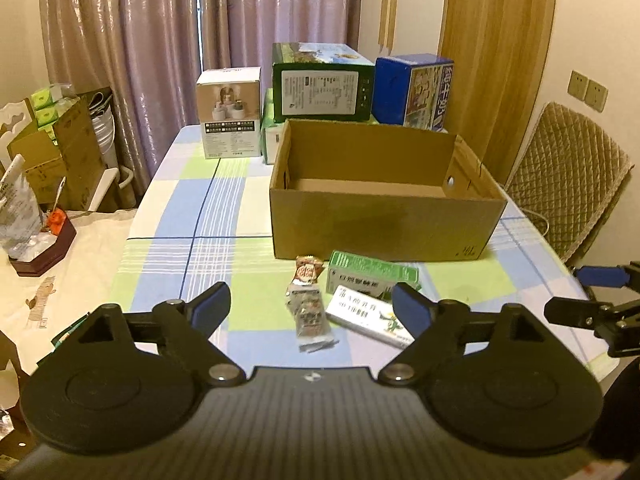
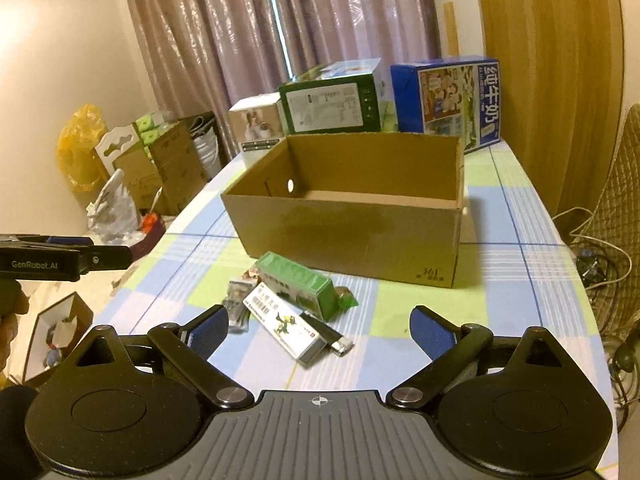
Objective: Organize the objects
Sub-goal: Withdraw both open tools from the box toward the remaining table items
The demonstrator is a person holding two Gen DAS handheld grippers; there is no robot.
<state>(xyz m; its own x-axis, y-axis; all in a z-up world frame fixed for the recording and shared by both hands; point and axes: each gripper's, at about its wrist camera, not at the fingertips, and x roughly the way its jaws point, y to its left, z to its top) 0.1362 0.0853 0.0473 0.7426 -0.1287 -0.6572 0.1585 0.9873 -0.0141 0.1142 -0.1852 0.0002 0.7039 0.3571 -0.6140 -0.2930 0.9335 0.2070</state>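
Checked cloth in blue, green and white covers the table [image 1: 192, 208], and on it stands an open carton [image 1: 384, 220] with nothing visible inside, its long side facing both cameras. Behind the carton, along the far edge by the curtain [image 1: 168, 40], sit a blue milk box [image 2: 448, 100], a dark green box [image 1: 322, 86] and a white box [image 1: 229, 114]. Just in front of the carton lies a small heap of things: a green box [image 2: 298, 284] lying partly on a white box with green print [image 2: 284, 330], and to their left some snack packets [image 1: 308, 304]. Only the right wrist view shows a black lighter [image 2: 326, 334] beside the white box and a small green wrapper [image 2: 346, 299] behind the green box; the left wrist view shows the packets more plainly. The left gripper [image 1: 311, 307] hangs above the near edge of the heap, jaws wide apart and holding nothing. The right gripper [image 2: 320, 330] is likewise spread wide and empty, over the white box and lighter. Each view catches the other gripper at its edge. A quilted chair [image 1: 568, 176] stands to the right of the table.
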